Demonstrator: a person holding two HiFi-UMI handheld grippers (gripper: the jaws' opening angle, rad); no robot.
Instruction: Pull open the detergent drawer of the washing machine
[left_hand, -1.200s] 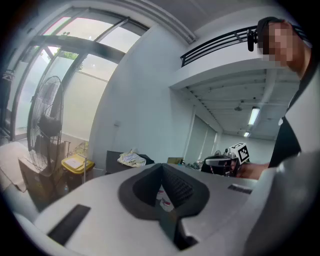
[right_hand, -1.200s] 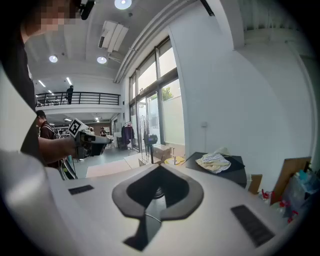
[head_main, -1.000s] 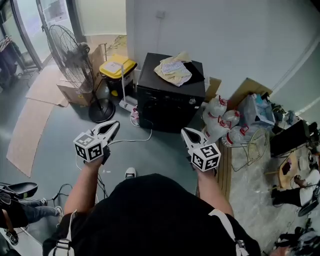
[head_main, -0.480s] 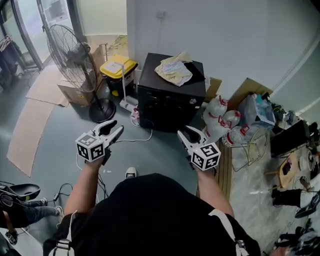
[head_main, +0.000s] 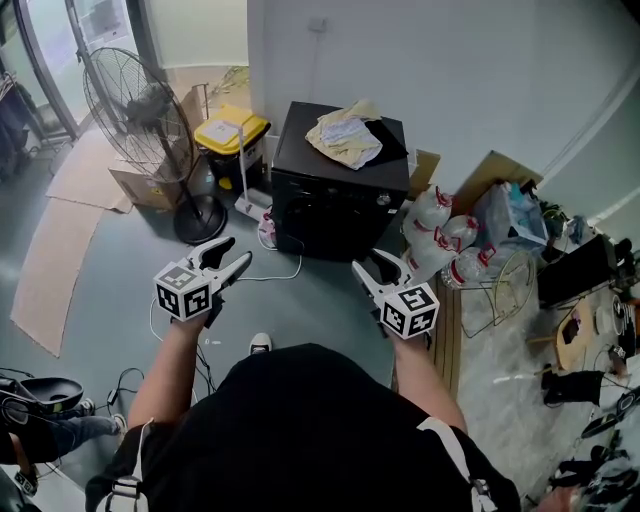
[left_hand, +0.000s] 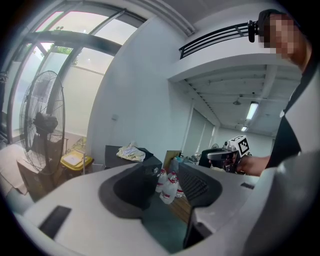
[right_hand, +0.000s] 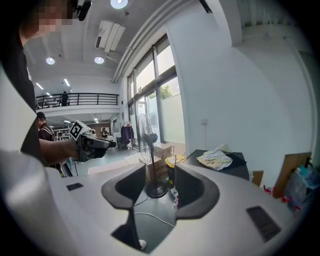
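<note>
the yellow-lidded bin stands shut at the washing machine's 9 o'clock, so what is in it stays hidden. a cardboard box sits by the foot of the fan, further toward 9, its contents too dim to tell. clear red-capped jugs cluster at the machine's 4 o'clock, and a crumpled cloth lies on its top. my left gripper and right gripper both hang in the air; their jaws have just been opening and stand apart with nothing between the pads. the machine is well apart from both, at 1 o'clock from my left jaws and 11 o'clock from my right. its detergent drawer i cannot pick out on the dark front.
</note>
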